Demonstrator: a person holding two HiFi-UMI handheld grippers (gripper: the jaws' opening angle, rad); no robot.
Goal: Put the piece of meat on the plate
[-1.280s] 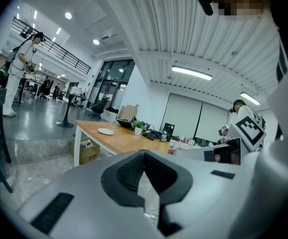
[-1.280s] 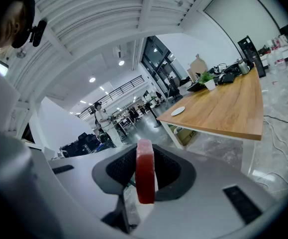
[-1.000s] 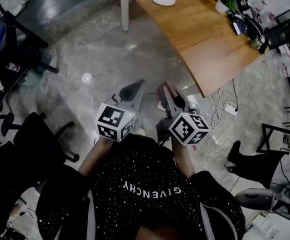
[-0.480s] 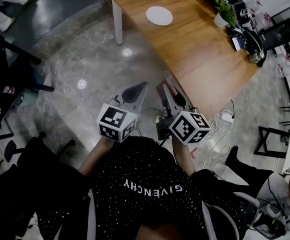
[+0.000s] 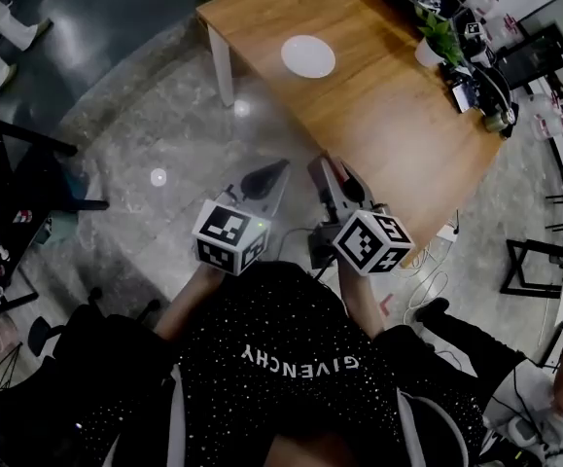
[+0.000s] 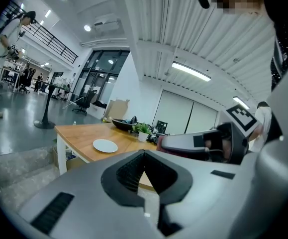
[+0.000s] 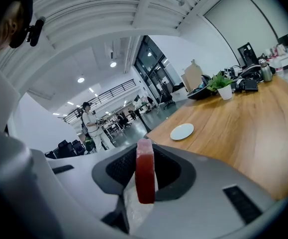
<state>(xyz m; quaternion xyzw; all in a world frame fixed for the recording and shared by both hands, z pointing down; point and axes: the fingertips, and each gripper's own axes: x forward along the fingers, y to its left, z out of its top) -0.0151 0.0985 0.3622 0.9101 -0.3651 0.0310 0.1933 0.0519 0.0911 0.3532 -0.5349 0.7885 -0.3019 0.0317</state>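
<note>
Right tool (image 5: 332, 175) is clamped narrow on the piece of meat (image 7: 144, 176). It's a red slab w/ a paler fatty edge, standing on its thin edge btwn the jaws, long axis upright, top poking above the jaw tips. Left tool (image 5: 266, 177) is closed w/ nothing btwn its jaws (only a sliver of bench shows through the notch in its pads). It sits just beside the right one, pointing roughly the same way.

The plate (image 5: 308, 55) is white and round, lying flat on the wooden bench (image 5: 398, 105), and it's empty. The meat is well short of the plate. The right tool hangs at the bench's near edge, and the plate lies ahead and a bit to the left in the head view, near the bench's corner leg. Neither hand is much nearer the plate, but the right one has the load, so the move looks like its job: carry fwd over the bench, stop above the plate, then probably tip the slab onto its broad face, not its edge.

Past the plate, at the bench's far end, stands a small potted plant (image 5: 437, 32) among dark clutter. Can't make out what's in any other container there.
</note>
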